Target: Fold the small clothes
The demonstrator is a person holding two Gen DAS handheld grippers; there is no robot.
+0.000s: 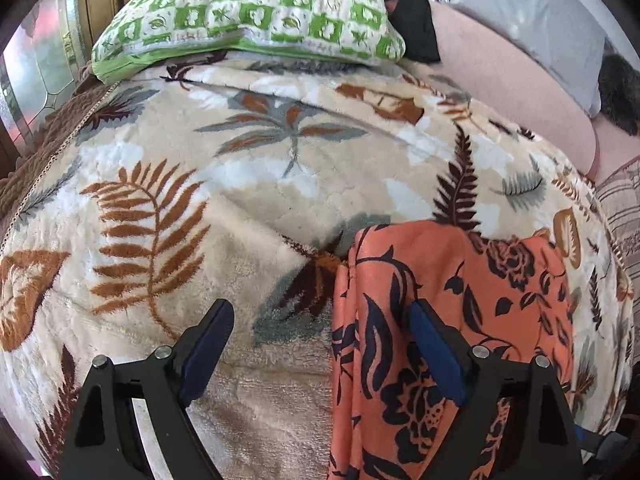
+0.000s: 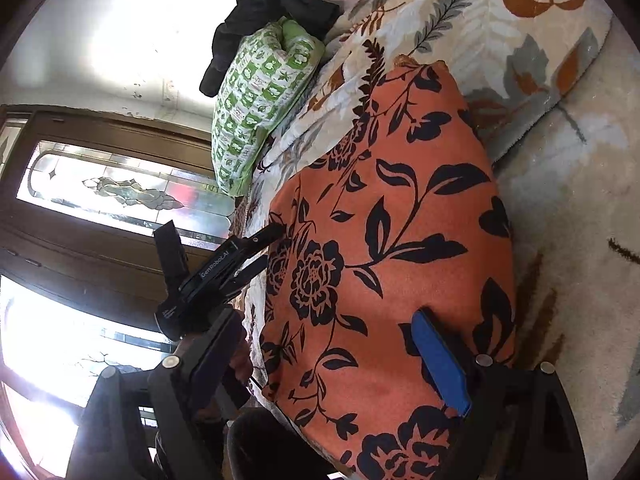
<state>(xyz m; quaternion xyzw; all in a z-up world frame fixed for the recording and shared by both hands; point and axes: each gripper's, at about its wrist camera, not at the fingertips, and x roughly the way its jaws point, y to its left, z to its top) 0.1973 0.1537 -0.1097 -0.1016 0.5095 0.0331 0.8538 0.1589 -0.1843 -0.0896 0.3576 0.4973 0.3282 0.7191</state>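
Covering the bed is a plush cream blanket (image 1: 256, 208) printed with rust, grey and dark brown fern leaves, and it is lying under everything in the scene. At its far end a green-and-white checked pillow (image 1: 256, 12) is resting, with a black garment (image 1: 412, 12) bunched just behind it and a pale grey pillow (image 1: 536, 20) lying on pink sheeting to the right. Behind the bed, in the right wrist view, a dark wooden door with leaded glass panels (image 2: 108, 192) is letting in bright light.

An orange cloth with a black flower print (image 1: 444, 320) is lying folded on the blanket, at the near right of the left wrist view. The left gripper (image 1: 320, 316) is hovering low over its left edge with its jaws spread wide, gripping nothing; one finger is over bare blanket, the other over the cloth. The right gripper (image 2: 332, 332) is also standing wide open and empty, its blue-padded finger (image 2: 440, 364) showing against the orange cloth. From that camera, the left gripper's tips appear to be touching the cloth's edge.
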